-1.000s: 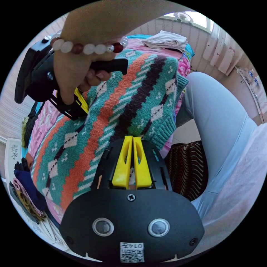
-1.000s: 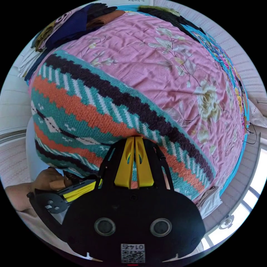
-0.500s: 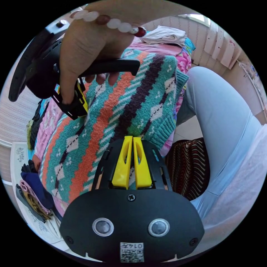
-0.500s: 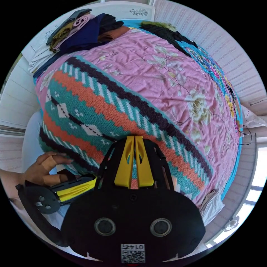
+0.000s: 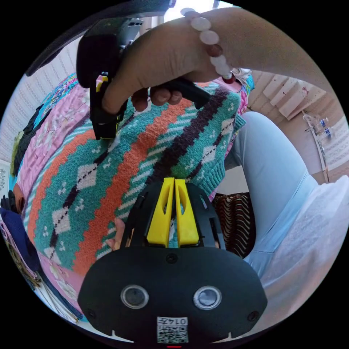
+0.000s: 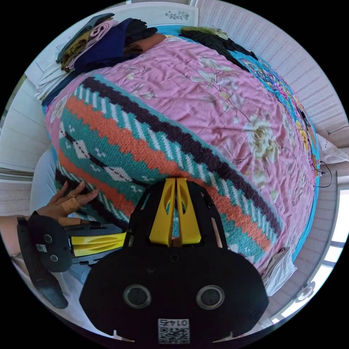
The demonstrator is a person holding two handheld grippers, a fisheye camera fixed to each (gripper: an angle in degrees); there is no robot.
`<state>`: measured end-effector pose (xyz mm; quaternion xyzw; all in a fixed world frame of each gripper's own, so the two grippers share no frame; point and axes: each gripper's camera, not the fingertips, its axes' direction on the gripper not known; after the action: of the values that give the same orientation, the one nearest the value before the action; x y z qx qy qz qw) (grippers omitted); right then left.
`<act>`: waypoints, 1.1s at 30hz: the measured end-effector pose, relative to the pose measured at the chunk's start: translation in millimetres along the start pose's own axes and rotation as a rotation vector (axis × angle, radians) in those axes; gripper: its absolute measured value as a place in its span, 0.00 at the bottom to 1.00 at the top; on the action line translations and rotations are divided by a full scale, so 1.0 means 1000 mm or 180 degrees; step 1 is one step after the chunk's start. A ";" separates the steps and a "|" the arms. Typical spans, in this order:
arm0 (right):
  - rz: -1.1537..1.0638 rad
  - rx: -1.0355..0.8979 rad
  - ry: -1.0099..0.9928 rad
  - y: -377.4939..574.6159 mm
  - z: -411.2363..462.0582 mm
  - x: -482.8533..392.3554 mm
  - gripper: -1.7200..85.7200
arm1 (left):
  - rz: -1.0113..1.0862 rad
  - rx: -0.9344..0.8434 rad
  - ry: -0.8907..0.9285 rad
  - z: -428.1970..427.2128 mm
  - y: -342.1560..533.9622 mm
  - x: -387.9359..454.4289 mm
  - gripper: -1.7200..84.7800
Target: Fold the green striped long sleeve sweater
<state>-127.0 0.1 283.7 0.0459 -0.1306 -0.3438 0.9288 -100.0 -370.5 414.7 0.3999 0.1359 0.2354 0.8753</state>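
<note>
The sweater (image 5: 120,160) lies on the pink bed (image 6: 232,109), close to the near edge where the person stands. It looks like a long folded band of green, orange and dark stripes.

The left hand-held gripper (image 5: 174,180) has its 2 yellow jaws pressed together on the knit at the near hem. The right hand-held gripper (image 6: 176,179) is pinched the same way on the sweater's edge.

A second ago the right hand (image 5: 163,69) sat lower, close to the cloth. Now it has come up and across above the sweater. The left hand's fingers (image 6: 71,198) were curled then, and now they spread flat on the knit. I think a fold is being carried over and patted down, so more folding is left.

A pile of clothes (image 6: 105,36) sits at the far left corner.
</note>
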 end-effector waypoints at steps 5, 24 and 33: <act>-0.0221 0.0077 -0.0030 0.010 -0.024 0.016 0.01 | -0.0061 0.0034 0.0175 -0.009 -0.010 -0.011 0.01; -0.0105 -0.0471 -0.0449 0.015 0.000 0.112 0.01 | -0.0405 0.0105 0.0744 0.018 -0.069 -0.060 0.01; 0.0085 -0.0130 -0.0576 0.073 -0.010 0.164 0.01 | -0.0385 -0.0076 0.0858 0.016 -0.100 -0.066 0.01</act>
<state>41.3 -51.6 321.2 -0.0060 -0.2075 -0.3368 0.9184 -119.3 -472.4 351.6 0.3453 0.2733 0.2355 0.8664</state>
